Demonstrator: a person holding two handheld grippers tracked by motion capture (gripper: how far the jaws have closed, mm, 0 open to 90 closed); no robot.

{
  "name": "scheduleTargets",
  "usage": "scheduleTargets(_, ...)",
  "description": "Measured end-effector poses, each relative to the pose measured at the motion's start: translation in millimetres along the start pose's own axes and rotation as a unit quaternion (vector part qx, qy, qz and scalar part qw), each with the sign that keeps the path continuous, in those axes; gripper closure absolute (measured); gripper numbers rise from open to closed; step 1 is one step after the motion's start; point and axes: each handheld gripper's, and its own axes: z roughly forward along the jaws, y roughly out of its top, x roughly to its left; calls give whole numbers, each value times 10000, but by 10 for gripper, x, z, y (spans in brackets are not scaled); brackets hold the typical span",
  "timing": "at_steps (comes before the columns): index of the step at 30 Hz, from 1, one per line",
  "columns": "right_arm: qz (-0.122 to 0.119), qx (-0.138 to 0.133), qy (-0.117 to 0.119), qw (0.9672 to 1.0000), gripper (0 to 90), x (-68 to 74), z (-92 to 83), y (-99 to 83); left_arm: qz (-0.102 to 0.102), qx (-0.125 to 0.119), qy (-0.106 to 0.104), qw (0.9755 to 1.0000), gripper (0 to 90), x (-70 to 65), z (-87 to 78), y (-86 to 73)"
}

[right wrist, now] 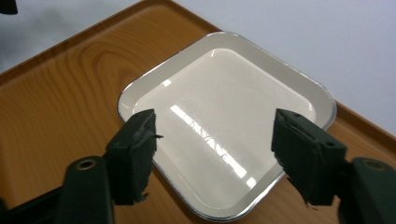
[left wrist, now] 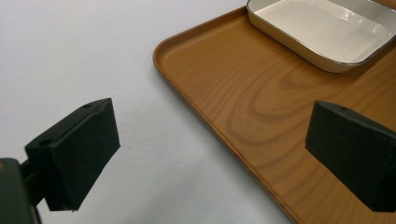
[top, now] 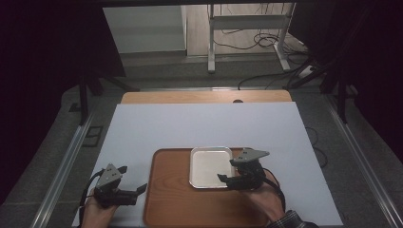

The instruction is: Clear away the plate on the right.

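Observation:
A white square dish [top: 209, 166] [right wrist: 224, 84] with a metal rim sits empty on the far right part of a brown wooden tray [top: 166, 204] [right wrist: 56, 93]. My right gripper [top: 227, 170] [right wrist: 215, 128] is open, its jaws spread over the dish's right edge, with nothing pressed between the pads. My left gripper [top: 134, 179] [left wrist: 212, 123] is open and empty. It rests low by the tray's left rim, one jaw over the white sheet and the other over the tray [left wrist: 233, 93]. The dish [left wrist: 322, 28] lies farther off in the left gripper view.
The tray lies on a white sheet [top: 199, 123] that covers most of a wooden table [top: 204, 96]. Beyond the table's far edge are a grey floor, a metal stand [top: 211, 57] and cables [top: 266, 42]. Dark curtains flank both sides.

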Motion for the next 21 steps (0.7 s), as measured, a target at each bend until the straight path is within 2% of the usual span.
scheduleTargets(10,68,-116,-135,9998,191,-82,-55,-16,-13,-29,30,10000,22,4,-14,-1)
scheduleTargets(21,4,-190,-264,9995,111,-111,-120,-27,31,-42,64,10000,22,-1,-23,-1)
